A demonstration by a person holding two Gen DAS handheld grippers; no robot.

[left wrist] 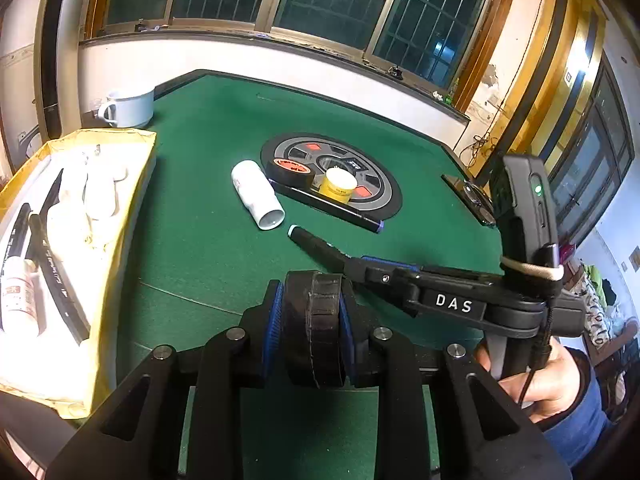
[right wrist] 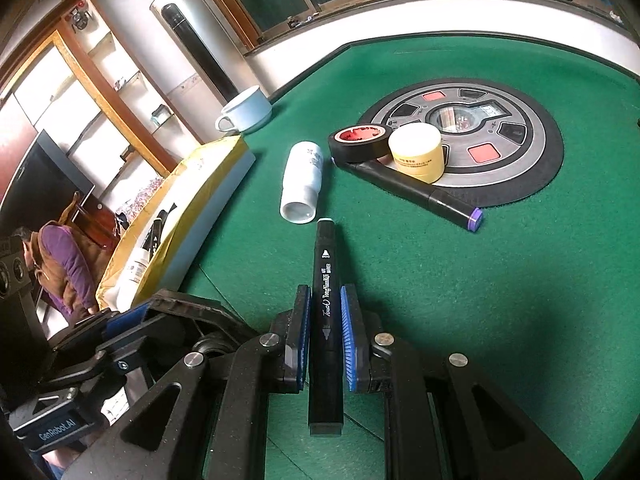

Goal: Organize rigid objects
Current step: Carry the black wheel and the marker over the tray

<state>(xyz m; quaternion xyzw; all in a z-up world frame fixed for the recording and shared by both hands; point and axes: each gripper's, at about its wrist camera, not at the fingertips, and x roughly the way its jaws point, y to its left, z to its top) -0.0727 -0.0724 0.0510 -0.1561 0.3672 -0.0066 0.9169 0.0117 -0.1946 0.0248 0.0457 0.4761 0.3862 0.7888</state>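
Left gripper (left wrist: 312, 320): clamped on a black tape roll (left wrist: 316, 328), roll upright between the blue pads, held above the felt.
Right gripper (right wrist: 325, 332): closed on a black marker (right wrist: 326, 312), pale cap end pointing forward toward the bottle.
Table (left wrist: 208, 216): green felt, round dial panel (right wrist: 520, 160) in the middle.
Bottle (right wrist: 302, 182): white, lying on its side, just left of the panel.
Second tape roll (right wrist: 360, 142): black with red core, at the panel's edge, touching the jar.
Jar (right wrist: 418, 152): yellow, white lid, on the panel.
Purple-capped marker (right wrist: 424, 194): lying in front of roll and jar.
Box (left wrist: 116, 216): yellow, at table's left edge, holding markers and a small bottle.
Cup (left wrist: 128, 108): white, behind the box.
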